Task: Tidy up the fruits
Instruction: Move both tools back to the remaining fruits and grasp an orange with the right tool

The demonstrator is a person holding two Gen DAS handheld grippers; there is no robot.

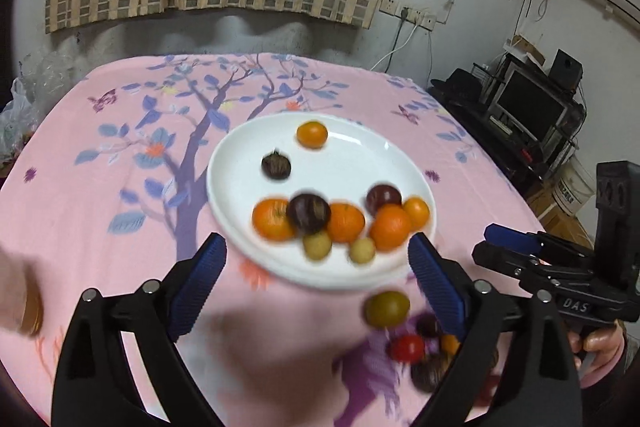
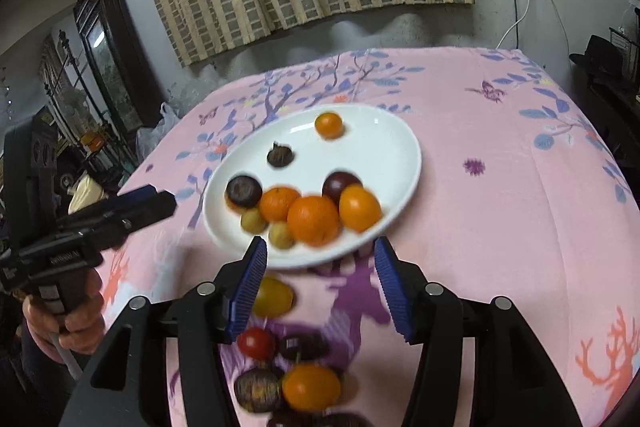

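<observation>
Both grippers hover empty over the near edge of a table draped in a pink cloth [image 2: 500, 195]. The right gripper [image 2: 320, 287] has its blue pads [image 2: 390, 291] set wide, nothing between them, poised above the loose fruit lying on the cloth at the near edge: a yellow-green fruit [image 2: 274, 297], a red one [image 2: 256, 343], a dark one [image 2: 298, 347], a purple one [image 2: 256, 389] and an orange one [image 2: 312, 387]. The left gripper [image 1: 318, 285] is likewise spread wide and carrying nothing, its fingers framing the near rim of the plate [image 1: 360, 163].

The white plate sits mid-table and already holds most of the fruit: oranges [image 1: 390, 227] and dark plums [image 1: 308, 213] crowded against its near rim with two small yellow ones, while one small orange [image 1: 312, 134] and one dark fruit [image 1: 276, 166] sit apart toward the far side. By this layout the sorting looks partly done, with the loose cluster next in line; the right gripper's wide stance above it suggests readiness for a pick. Motion blur softens the nearest fruit.
</observation>
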